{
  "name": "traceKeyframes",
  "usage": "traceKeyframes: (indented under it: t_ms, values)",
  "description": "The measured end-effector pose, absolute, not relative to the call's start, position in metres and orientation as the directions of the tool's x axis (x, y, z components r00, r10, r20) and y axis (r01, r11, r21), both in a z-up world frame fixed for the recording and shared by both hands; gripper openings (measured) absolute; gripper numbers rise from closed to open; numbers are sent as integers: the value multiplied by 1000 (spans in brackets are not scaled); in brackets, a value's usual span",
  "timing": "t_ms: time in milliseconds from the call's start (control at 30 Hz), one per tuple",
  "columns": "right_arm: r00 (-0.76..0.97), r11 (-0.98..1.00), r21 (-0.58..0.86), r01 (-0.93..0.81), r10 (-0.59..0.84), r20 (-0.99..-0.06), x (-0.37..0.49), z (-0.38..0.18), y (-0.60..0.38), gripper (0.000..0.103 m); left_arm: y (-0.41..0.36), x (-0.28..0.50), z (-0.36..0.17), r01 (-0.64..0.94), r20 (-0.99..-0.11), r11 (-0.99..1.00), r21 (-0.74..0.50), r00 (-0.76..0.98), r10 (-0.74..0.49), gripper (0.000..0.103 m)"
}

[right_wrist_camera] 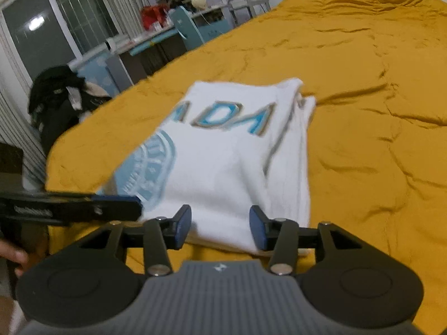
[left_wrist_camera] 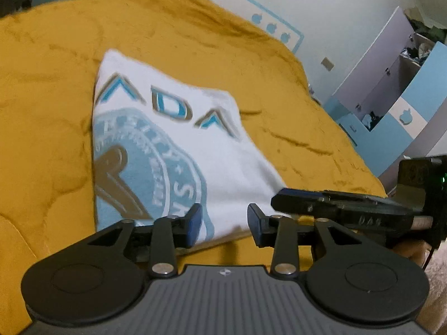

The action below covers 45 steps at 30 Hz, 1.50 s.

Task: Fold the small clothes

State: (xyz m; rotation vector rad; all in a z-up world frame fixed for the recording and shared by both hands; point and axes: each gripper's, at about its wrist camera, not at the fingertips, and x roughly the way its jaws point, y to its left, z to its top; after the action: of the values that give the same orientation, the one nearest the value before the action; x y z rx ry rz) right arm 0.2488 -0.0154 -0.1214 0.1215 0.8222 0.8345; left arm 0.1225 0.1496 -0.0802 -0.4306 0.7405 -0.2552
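Underneath everything lies a bed under a rumpled mustard-yellow quilt (left_wrist_camera: 50, 89); a folded white cotton T-shirt with blue lettering and a round blue crest (left_wrist_camera: 178, 150) rests on it, near its front edge. Both the left gripper (left_wrist_camera: 225, 222) and right gripper (right_wrist_camera: 220, 224) hover over the shirt's near hem, jaws partly open, gripping nothing. Only the left view shows lilac-and-blue cupboards (left_wrist_camera: 391, 89); only the right shows a window (right_wrist_camera: 42, 33) and a dark clothes pile (right_wrist_camera: 58, 95).

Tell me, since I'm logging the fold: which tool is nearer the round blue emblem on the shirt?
Left. The left tool hovers open at the shirt's near edge, just below the emblem. The right tool is open at the same edge, further along on plain white fabric.
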Motion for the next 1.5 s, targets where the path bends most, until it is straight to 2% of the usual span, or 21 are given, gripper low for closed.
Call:
traceKeyframes:
  t_ms: [133, 300, 367, 567, 733, 900, 967, 1033, 1100, 1200, 1267, 1400, 1500]
  values:
    - [477, 696, 395, -600, 708, -521, 274, -102, -6, 50, 163, 112, -64, 42, -553, 885, -464, 767, -326, 44]
    - [548, 710, 380, -593, 702, -455, 327, -103, 25, 55, 180, 101, -72, -39, -583, 868, -494, 756, -298, 44]
    - [558, 729, 353, -586, 680, -476, 352, -112, 40, 55, 182, 99, -79, -50, -603, 868, -493, 740, -299, 44]
    - [532, 775, 383, -502, 626, -570, 409, -147, 57, 55, 188, 98, -89, -52, -586, 851, -523, 746, -315, 48]
    - [513, 763, 452, -461, 645, -566, 419, -156, 51, 55, 188, 99, -90, -53, -584, 845, -532, 746, -321, 48]
    - [579, 805, 385, -451, 593, -560, 376, -112, 46, 60, 182, 101, -68, -81, -605, 865, -495, 747, -277, 49]
    - [590, 800, 363, -477, 598, -543, 341, -90, 39, 68, 175, 98, -52, -98, -615, 884, -457, 753, -234, 55]
    - [598, 780, 374, -502, 625, -501, 301, -71, 26, 82, 167, 96, -40, -115, -630, 902, -415, 752, -194, 60]
    - [635, 812, 326, -484, 582, -507, 266, -56, 20, 81, 159, 91, -28, -134, -640, 916, -377, 753, -153, 65]
    - [720, 897, 156, -413, 426, -547, 223, -39, 20, 82, 150, 86, -16, -180, -665, 923, -341, 740, -102, 73]
    - [744, 914, 49, -403, 358, -564, 198, -33, 23, 82, 143, 82, -10, -198, -685, 925, -324, 724, -85, 74]
    - [690, 906, 74, -418, 369, -622, 170, -30, 24, 82, 130, 75, -5, -228, -709, 931, -284, 704, -44, 75]
    - [661, 906, 99, -413, 372, -652, 156, -32, 28, 82, 117, 65, 1, -270, -721, 939, -211, 691, 37, 75]
